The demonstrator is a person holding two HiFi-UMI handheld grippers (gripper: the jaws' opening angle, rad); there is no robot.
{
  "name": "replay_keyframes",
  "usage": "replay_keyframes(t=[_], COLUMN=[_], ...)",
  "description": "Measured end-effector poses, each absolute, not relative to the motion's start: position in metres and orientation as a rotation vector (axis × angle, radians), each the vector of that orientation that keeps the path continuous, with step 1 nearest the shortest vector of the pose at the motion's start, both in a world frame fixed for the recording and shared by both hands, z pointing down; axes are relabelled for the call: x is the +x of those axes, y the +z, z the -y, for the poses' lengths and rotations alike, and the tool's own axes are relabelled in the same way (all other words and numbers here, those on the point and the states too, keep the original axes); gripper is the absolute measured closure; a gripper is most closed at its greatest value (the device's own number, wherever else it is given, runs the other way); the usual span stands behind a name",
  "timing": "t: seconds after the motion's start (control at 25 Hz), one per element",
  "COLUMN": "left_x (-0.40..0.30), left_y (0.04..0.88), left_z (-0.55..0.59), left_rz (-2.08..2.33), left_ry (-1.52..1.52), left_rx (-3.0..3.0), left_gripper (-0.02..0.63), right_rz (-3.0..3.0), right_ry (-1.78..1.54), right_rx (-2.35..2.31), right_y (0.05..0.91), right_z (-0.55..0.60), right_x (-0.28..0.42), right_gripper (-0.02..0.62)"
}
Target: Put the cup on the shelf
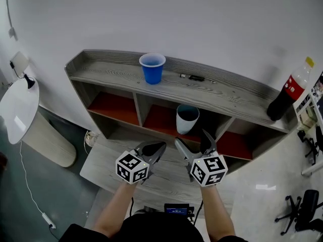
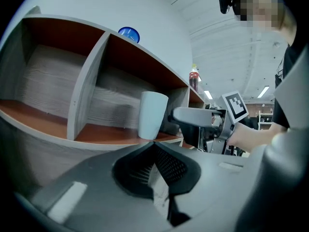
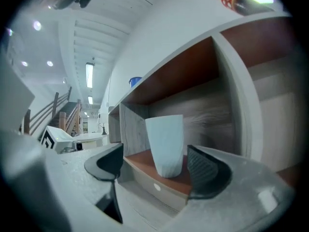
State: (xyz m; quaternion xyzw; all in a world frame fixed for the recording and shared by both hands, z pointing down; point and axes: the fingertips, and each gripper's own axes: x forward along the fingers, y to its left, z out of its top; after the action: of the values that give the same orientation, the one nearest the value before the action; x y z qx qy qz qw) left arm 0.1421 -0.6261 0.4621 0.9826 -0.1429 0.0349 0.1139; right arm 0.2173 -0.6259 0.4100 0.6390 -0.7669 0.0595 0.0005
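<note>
A white cup (image 1: 187, 119) stands upright in the shelf's (image 1: 111, 72) middle compartment, near the front edge. The right gripper (image 1: 192, 139) faces it, spread wide, not touching (left gripper (image 1: 159, 147) pressed together, empty). Best withdrawn straight back, level, without clipping the cup.

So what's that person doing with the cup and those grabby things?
A person holds a gripper in each hand in front of a shelf. The white cup stands in the shelf's middle compartment. The right gripper is open just in front of it, jaws wide apart and not touching the cup. The left gripper is shut and empty beside it. A blue cup sits on top of the shelf.
</note>
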Motion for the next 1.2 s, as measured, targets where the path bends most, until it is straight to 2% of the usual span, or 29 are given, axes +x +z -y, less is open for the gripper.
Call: replay_keyframes(t=[0.12, 0.32, 0.4, 0.44, 1.2], left_x=[0.14, 0.14, 0.139, 0.138, 0.118], left_y=[0.466, 0.474, 0.478, 0.48, 0.508], left_z=[0.616, 0.593, 0.584, 0.579, 0.484], left_rz=[0.429, 0.424, 0.428, 0.43, 0.394], left_ry=[0.087, 0.085, 0.083, 0.082, 0.044], left_rx=[2.872, 2.87, 2.866, 2.864, 2.864], left_gripper=[0.604, 0.604, 0.604, 0.604, 0.604], right_rz=[2.454, 2.568, 2.594, 2.609, 2.731], right_ry=[0.188, 0.17, 0.179, 0.189, 0.413], right_rx=[1.958, 1.937, 1.905, 1.885, 1.702], right_y=[0.417, 0.417, 0.422, 0.424, 0.47], right_z=[0.609, 0.575, 0.564, 0.558, 0.476], right_x=[0.212, 0.21, 0.208, 0.206, 0.187], right_gripper=[0.227, 0.49, 0.581, 0.597, 0.597])
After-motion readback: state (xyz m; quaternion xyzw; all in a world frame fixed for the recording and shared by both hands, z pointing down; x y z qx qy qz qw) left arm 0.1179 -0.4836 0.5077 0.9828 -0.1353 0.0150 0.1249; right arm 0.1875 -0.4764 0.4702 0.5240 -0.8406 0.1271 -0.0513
